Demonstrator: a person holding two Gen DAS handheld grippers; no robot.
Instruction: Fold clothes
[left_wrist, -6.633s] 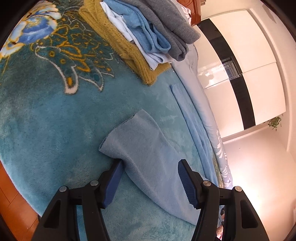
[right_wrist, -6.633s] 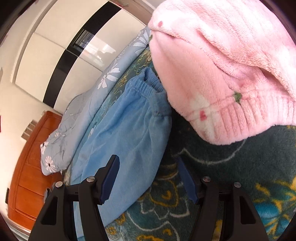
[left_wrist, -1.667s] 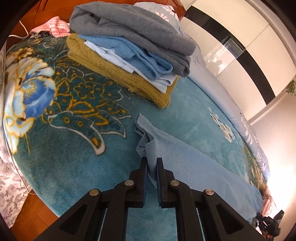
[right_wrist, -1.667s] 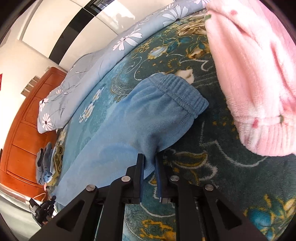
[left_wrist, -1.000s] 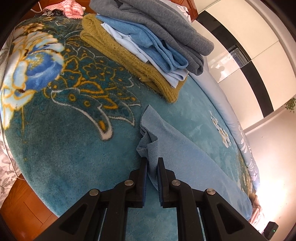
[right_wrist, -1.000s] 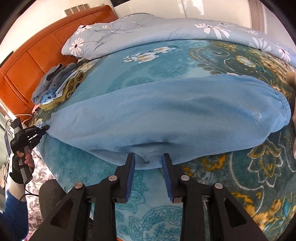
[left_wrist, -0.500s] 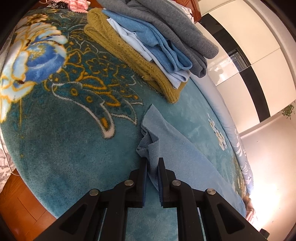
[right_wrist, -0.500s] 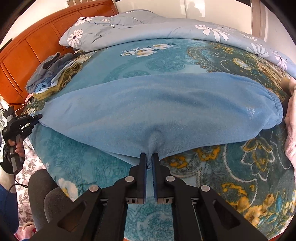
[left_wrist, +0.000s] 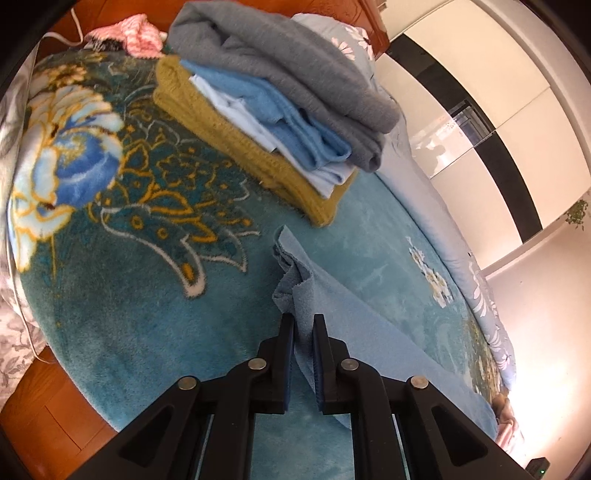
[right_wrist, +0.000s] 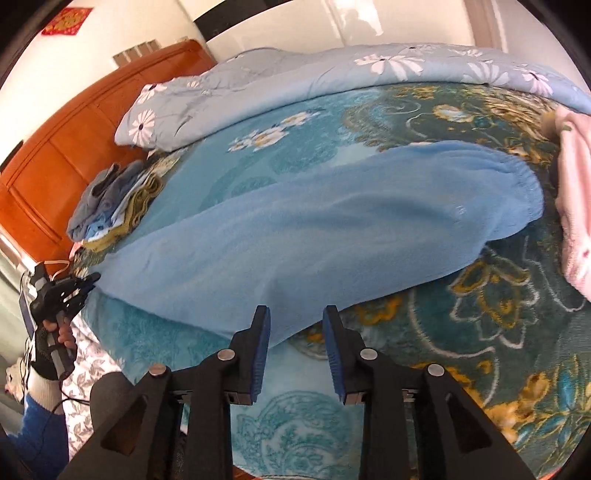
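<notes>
Light blue fleece trousers (right_wrist: 314, 236) lie stretched across the teal floral blanket (right_wrist: 303, 424), elastic waistband at the right. My left gripper (left_wrist: 303, 325) is shut on the trouser leg end (left_wrist: 295, 280), which bunches up just past the fingers. It also shows in the right wrist view (right_wrist: 79, 286), held at the far left of the trousers. My right gripper (right_wrist: 295, 325) is open and empty, its jaws apart just in front of the trousers' near edge at mid-length.
A stack of folded clothes (left_wrist: 280, 103), grey on top and mustard at the bottom, sits near the wooden headboard (right_wrist: 66, 158). A pink fleece garment (right_wrist: 576, 206) lies at the right. A flowered duvet (right_wrist: 332, 81) lies along the far side. The bed's edge is close in front.
My right gripper has opened and let go of the trousers' near edge, which has dropped flat. My left gripper has stayed shut on the leg end.
</notes>
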